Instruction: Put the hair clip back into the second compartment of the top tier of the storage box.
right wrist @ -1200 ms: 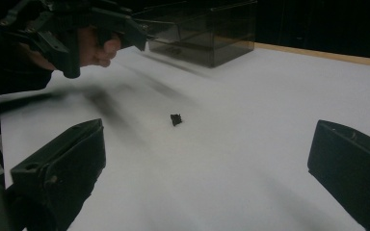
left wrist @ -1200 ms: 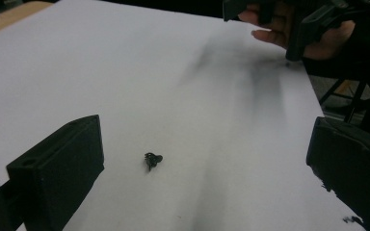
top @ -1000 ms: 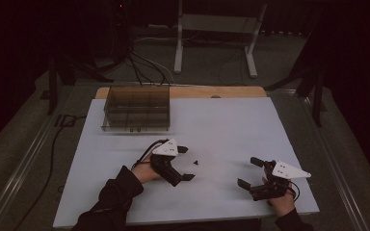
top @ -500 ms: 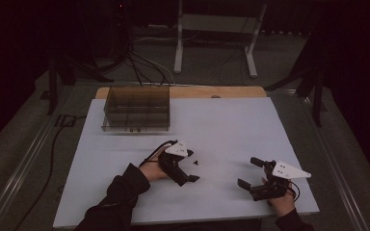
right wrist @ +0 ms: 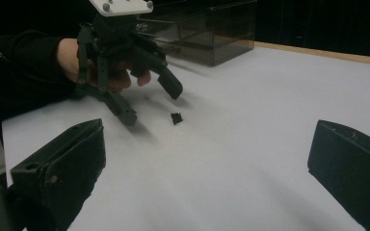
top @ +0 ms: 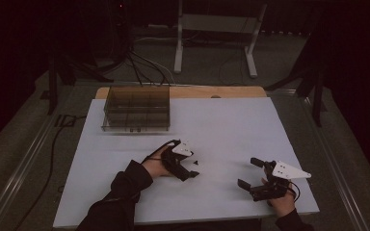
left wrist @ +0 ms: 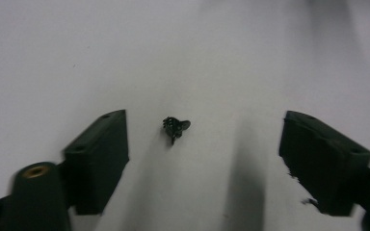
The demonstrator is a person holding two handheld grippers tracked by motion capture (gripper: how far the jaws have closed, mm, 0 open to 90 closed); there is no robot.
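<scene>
A tiny black part (left wrist: 175,126) lies on the white table sheet (top: 221,125); in the high view the part (top: 196,160) is a speck near the middle. My left gripper (top: 191,167) is tilted down over it, a jaw on each side. Those jaws have just been closing, but the pads (left wrist: 101,144) stand apart from the part, so the gripper (left wrist: 204,122) is open. The right gripper view shows the part (right wrist: 176,118) just beyond the left gripper (right wrist: 151,103). My right gripper (top: 248,173) rests low at the front right, open with nothing between its pads (right wrist: 72,159).
A dark see-through compartment box (top: 137,108) stands at the back left of the sheet, also seen as the box (right wrist: 207,33) behind the left hand. A wooden strip (top: 231,91) edges the table's far side. Cables and stand legs lie on the floor beyond.
My left gripper has moved right and slightly down toward the small black part, and its jaws have narrowed. The right gripper has stayed where it was.
</scene>
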